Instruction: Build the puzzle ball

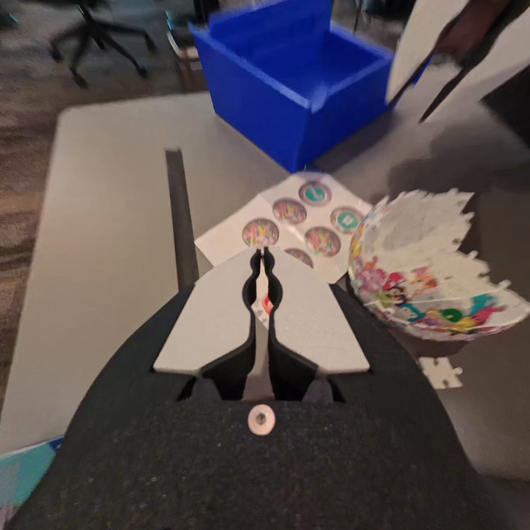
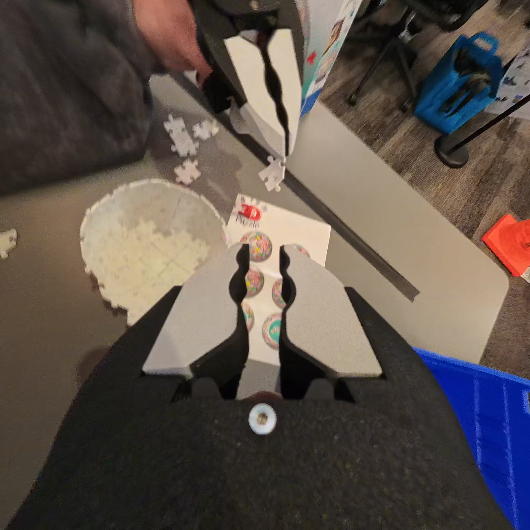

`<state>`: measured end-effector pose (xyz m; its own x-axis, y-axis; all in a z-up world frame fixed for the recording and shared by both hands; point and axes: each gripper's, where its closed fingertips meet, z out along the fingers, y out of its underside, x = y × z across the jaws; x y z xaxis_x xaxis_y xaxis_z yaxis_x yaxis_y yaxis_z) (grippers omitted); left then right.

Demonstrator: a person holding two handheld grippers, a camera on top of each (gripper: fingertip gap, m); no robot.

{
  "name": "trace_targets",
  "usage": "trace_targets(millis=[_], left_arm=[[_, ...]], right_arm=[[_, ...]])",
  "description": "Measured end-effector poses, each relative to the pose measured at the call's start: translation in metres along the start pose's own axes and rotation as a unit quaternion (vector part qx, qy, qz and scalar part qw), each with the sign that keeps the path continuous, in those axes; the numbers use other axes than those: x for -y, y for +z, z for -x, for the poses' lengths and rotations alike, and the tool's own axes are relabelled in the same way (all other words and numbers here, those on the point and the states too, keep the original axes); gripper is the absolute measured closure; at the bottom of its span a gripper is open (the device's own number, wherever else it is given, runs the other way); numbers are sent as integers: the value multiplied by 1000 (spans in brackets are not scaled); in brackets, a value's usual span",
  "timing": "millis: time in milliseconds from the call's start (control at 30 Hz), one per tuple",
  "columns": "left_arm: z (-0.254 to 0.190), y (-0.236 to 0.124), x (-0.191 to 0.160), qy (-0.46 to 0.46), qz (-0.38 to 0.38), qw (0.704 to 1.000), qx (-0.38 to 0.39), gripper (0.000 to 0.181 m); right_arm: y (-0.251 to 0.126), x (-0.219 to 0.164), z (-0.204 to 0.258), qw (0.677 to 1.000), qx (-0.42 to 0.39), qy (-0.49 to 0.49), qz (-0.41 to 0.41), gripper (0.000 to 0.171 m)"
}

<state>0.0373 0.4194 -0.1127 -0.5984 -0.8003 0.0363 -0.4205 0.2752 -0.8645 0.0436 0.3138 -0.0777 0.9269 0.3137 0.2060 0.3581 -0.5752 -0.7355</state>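
Between left gripper [image 2: 285, 153] tips: white jigsaw piece [image 2: 274, 173], pinched by one edge (could slip); right gripper [image 2: 265, 251] jaws apart, empty.

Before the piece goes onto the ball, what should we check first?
1. Left gripper has a puzzle piece: ok, pinched by its edge at the very tips.
2. Grip firm enough for pressing: cannot tell; the piece hangs from one corner.
3. Right gripper free to help: ok, jaws apart, nothing between them.
4. Half-built ball sitting steady: cannot tell; it rests open side up on the table, unheld.
5. Which gap the piece fits: cannot tell, the rim is blurred.
6. Spare pieces within reach: ok, lying on the table beyond the ball.
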Motion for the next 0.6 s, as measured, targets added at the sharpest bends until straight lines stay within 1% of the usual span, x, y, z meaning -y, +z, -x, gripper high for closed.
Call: trace_targets(millis=[67,133,233,300,367,433,467,500,533,600], left_arm=[[-7,-21,28,-12,-65,998,9,180],[-22,-40,55,-17,-111,994,8,180],[-56,-59,88,-6,-141,990,3,180],[-79,-67,105,9,-144,989,12,180],[-100,-72,117,21,-149,988,23,180],[-120,-75,126,21,-160,987,22,180],[-128,-75,129,18,-164,986,24,180],[-135,-74,129,17,-164,986,28,180],[-142,-72,129,15,-164,986,30,180],[-154,-69,127,6,-164,986,35,179]], right_arm=[[2,18,-3,999,-10,19,-41,149],[0,42,1,994,4,39,-97,149],[-9,77,16,981,54,71,-174,149],[-20,91,27,970,87,84,-209,149],[-31,96,36,962,108,95,-230,153],[-40,94,45,958,126,105,-237,163],[-44,92,50,954,136,110,-242,163],[-49,91,57,950,153,114,-246,168],[-54,88,62,949,164,115,-245,168],[-62,81,65,950,160,114,-241,169]])
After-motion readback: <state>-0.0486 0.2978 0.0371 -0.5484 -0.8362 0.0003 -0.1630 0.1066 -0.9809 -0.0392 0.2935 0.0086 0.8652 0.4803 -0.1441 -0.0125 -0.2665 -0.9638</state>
